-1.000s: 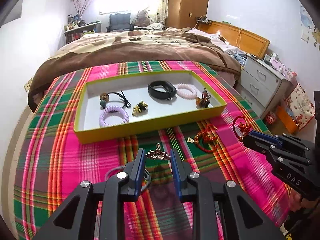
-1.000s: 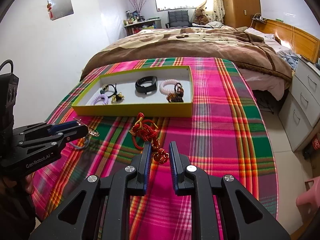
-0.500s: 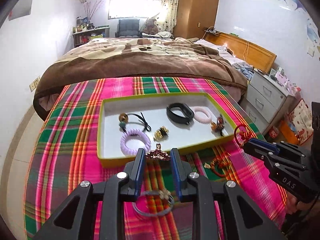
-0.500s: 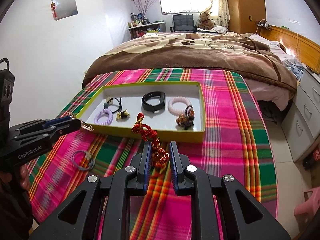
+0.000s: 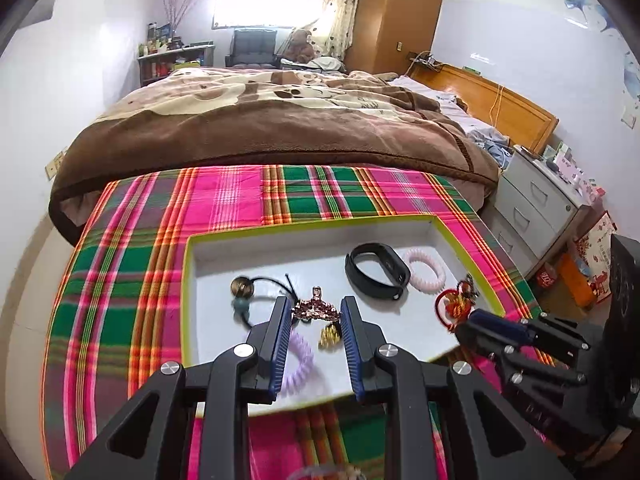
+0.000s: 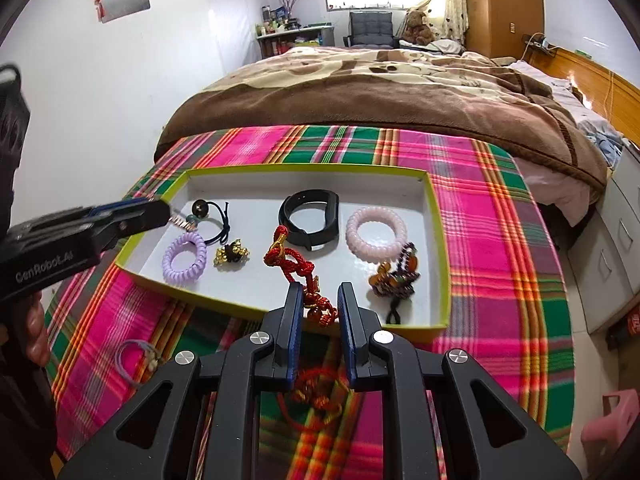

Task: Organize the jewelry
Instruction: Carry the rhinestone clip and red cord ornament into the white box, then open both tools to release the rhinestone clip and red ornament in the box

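Left tool [image 5: 314,312] pinches a small pink-and-gold hair clip [image 5: 315,307] between its fingers, held over the near part of the tray [image 5: 312,225]. Right tool [image 6: 319,300] is closed narrow on a red braided cord bracelet [image 6: 298,264] — the cord sticks out ahead of the fingers, over the tray's near rim.

In the tray: black band [image 6: 310,220], pink coil tie [image 6: 376,230], purple coil tie [image 6: 185,257], black hair tie [image 6: 218,220], beaded piece [image 6: 396,274].

A thin ring tie [image 6: 134,360] lies on the plaid cloth [image 6: 500,240] — outside the tray.

Window [image 5: 266,8] glare, fisheye edges, perhaps slight blur
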Demonstrator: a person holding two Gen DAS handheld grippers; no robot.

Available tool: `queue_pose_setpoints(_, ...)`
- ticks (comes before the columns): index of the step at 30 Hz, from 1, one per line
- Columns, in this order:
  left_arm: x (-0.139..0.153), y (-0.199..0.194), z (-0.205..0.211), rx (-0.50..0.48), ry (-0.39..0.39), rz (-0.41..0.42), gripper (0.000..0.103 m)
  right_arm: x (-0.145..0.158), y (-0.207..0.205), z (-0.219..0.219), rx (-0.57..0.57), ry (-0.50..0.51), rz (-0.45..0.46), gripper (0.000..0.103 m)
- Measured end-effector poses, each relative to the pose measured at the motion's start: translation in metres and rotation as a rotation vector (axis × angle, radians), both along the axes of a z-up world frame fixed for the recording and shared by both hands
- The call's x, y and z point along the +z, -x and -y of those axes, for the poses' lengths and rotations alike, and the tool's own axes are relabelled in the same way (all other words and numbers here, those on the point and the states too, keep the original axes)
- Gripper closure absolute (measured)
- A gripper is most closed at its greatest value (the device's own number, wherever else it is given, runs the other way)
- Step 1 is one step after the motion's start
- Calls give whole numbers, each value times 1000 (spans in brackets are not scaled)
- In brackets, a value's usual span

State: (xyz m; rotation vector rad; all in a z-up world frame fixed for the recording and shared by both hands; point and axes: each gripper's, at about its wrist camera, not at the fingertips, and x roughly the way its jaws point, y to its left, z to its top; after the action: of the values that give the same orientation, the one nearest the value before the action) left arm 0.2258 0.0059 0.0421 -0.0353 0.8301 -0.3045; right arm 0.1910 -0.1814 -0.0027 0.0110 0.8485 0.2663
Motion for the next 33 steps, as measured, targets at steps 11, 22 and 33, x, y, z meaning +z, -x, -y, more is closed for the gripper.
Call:
queue_pose_setpoints(11,-29,-39,15,-9,-2,-70,77,-17,-24,-6,-5,51,-38,85)
queue_pose_setpoints(22,-45,-54,23,-8,-14,-97,77,-23,-34,-4,-23,75,-40,85)
queue_pose_setpoints(33,-51,-59,28,-10,-22,-116,78,-25,-39,-3,-17,70,-49,85)
